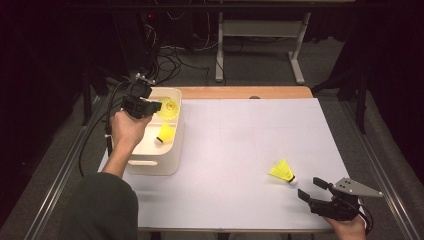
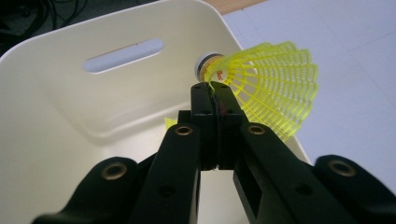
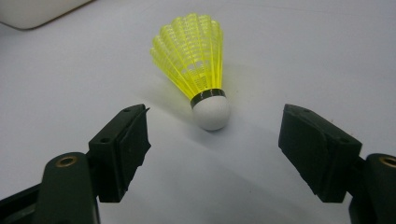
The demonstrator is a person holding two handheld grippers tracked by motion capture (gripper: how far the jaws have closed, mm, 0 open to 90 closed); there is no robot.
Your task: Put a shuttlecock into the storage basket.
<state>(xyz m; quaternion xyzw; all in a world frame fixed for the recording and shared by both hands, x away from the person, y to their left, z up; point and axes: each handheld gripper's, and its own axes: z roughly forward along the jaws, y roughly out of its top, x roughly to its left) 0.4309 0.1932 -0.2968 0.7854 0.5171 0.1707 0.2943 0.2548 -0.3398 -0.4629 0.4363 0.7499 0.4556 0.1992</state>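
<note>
High view: one shuttlecock (image 1: 165, 134) lies in your bin (image 1: 150, 167). Your left claw (image 1: 155, 106), clamped on a second shuttlecock (image 2: 266, 88), hangs over it; your right claw (image 1: 310, 189) gapes empty near the last shuttlecock (image 1: 282, 171) on the surface (image 1: 235, 150)

The left gripper (image 1: 156, 106) is above the white bin (image 1: 167, 165) and holds a yellow shuttlecock (image 1: 170, 107) over it. A second shuttlecock (image 1: 165, 134) lies inside the bin. On the white table (image 1: 235, 150), a third shuttlecock (image 1: 283, 171) lies just in front of the right gripper (image 1: 312, 188), whose jaws stand apart.
</note>
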